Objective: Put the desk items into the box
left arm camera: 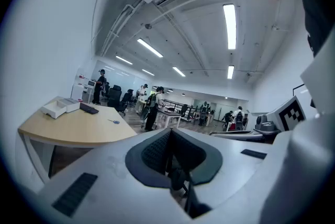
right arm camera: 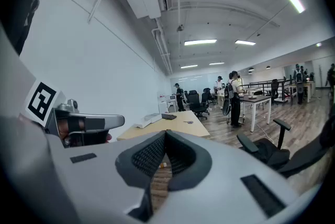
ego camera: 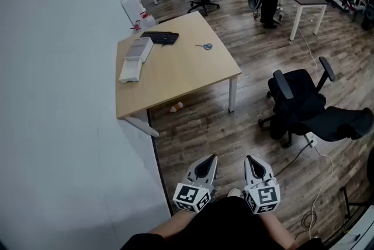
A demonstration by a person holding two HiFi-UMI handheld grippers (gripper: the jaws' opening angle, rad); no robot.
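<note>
We see one container: a long white box (ego camera: 135,58) on the wooden tabletop (ego camera: 187,73), along its 9 o'clock edge, close to the wall (ego camera: 58,97). In the left gripper view its near part looks like an open tray and its far part looks closed. From here we cannot tell what lies inside.

We count two loose items on the tabletop, both outside the box. One black keyboard (ego camera: 160,37) sits at about 12 o'clock, just beside the box's far end. One pair of scissors (ego camera: 204,46) with blue handles lies at about 2 o'clock, apart from the keyboard and well apart from the box.

On the floor (ego camera: 234,126), under the tabletop's near edge, lies one small orange-and-white thing (ego camera: 176,107) that we cannot identify. A black office chair (ego camera: 295,104) stands at 3 o'clock from the tabletop.

We hold two grippers low at 6 o'clock, side by side and well away from the tabletop, which lies toward 11 o'clock from them. The left gripper (ego camera: 209,159) has its jaws clenched together with nothing between them. The right gripper (ego camera: 250,159) likewise has its jaws pressed together on nothing. Both point roughly level across the floor.
</note>
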